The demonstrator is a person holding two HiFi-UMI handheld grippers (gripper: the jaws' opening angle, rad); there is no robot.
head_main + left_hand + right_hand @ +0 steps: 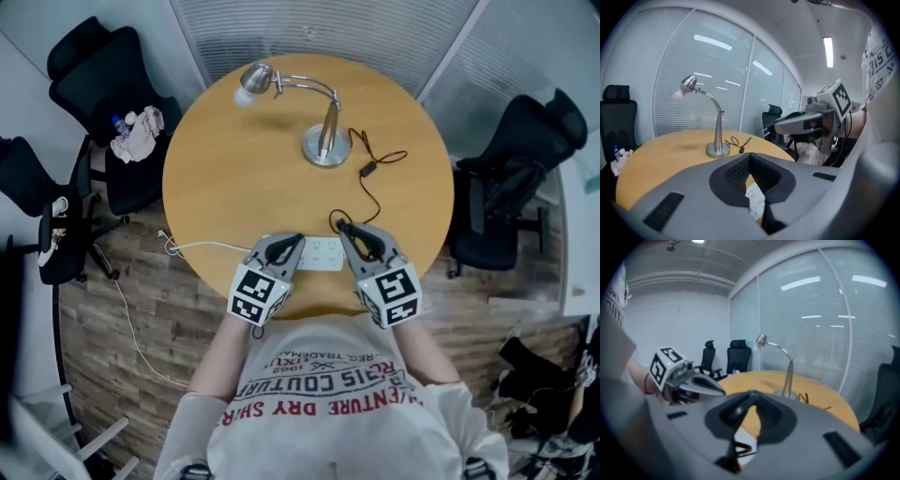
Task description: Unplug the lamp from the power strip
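1. Head view up, and I'm looking down on the round table (234, 178). The lamp (325, 141) stands at its 12 o'clock. The white power strip (323, 253) lies flat at the 6 o'clock edge, right in front of the person.
2. The left gripper (298, 241) is over the strip's 9 o'clock end. The right gripper (343, 227) is at its 1 o'clock corner.
3. A black cable (373, 202) runs from the lamp base through an inline switch (367, 170). From there it curls in under the right gripper's tips.
4. Left gripper view: the jaws are closed to a sliver with the tips meeting, and they grip nothing. I see the strip through the slit beneath them.
5. Right gripper view: the tips are together here too. Table and strip show through the wedge behind them, and the cable is looped on the strip just below. I can't make out whether the plug itself is pinched.
6. The strip's white lead (211, 247) trails off the table toward 9 o'clock.
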